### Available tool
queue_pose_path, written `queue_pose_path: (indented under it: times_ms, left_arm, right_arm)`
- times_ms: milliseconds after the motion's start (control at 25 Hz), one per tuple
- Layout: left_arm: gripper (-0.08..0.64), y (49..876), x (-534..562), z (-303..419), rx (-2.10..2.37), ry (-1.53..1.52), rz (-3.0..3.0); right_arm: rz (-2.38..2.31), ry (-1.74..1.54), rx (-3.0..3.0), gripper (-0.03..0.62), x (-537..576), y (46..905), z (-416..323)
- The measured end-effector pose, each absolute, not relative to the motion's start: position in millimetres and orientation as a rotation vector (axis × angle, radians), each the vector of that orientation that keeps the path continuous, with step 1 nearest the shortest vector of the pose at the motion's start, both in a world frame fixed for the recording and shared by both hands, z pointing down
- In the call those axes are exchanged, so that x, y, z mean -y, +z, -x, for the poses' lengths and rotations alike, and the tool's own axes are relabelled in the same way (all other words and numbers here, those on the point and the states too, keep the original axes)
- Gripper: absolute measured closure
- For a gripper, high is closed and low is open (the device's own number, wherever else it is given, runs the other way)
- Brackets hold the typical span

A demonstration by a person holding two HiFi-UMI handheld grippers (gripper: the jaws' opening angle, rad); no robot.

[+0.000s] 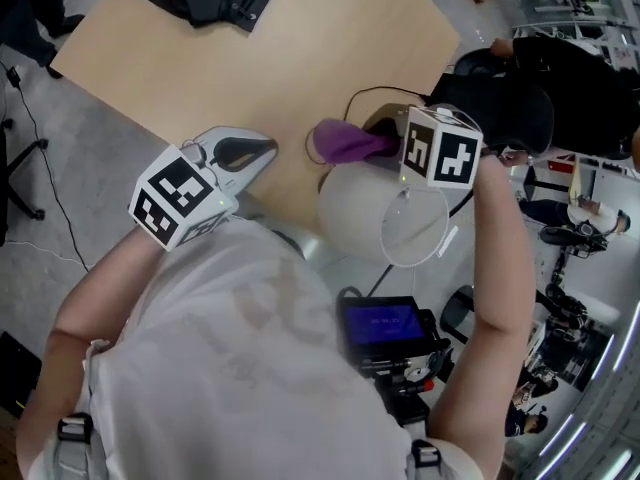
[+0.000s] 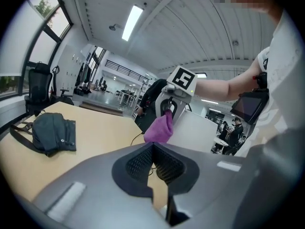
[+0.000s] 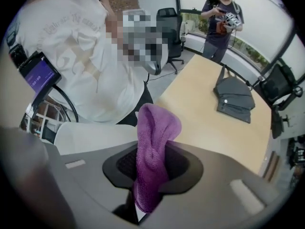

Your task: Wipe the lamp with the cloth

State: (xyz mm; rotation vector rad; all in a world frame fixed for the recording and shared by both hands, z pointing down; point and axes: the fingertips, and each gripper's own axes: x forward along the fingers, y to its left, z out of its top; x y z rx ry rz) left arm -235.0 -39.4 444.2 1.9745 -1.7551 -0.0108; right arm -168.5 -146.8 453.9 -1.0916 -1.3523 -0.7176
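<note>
right gripper [image 3: 151,162] is pinched on the purple cloth [image 3: 155,128], which sticks out past the tips in a loose bunch, so i judge it could drag out of the grip once it rubs the shade. left gripper [image 2: 153,151] has its jaws together on nothing, near the white lamp [image 1: 352,216] but not bracing it, so a sideways wipe may shove or tip the lamp at the table [image 1: 250,78] edge. beyond, the dark cable [image 1: 365,96] could snag.

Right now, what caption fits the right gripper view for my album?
The right gripper pinches a purple cloth beside the white lamp, tan table behind.
</note>
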Motion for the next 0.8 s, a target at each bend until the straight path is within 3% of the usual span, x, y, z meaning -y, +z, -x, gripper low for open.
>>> queue_pose_path:
  times_ms: [440, 800]
  left_arm:
    - [0.558, 419.1, 84.7, 166.6, 1.592, 0.048, -2.186]
    - [0.558, 402.5, 85.0, 129.1, 1.748, 0.088, -2.086]
  right_arm:
    - [0.716, -0.814, 1.755, 0.486, 243.4, 378.8, 135.8]
    - [0.464, -0.928, 2.125, 0.486, 232.7, 291.9, 88.4]
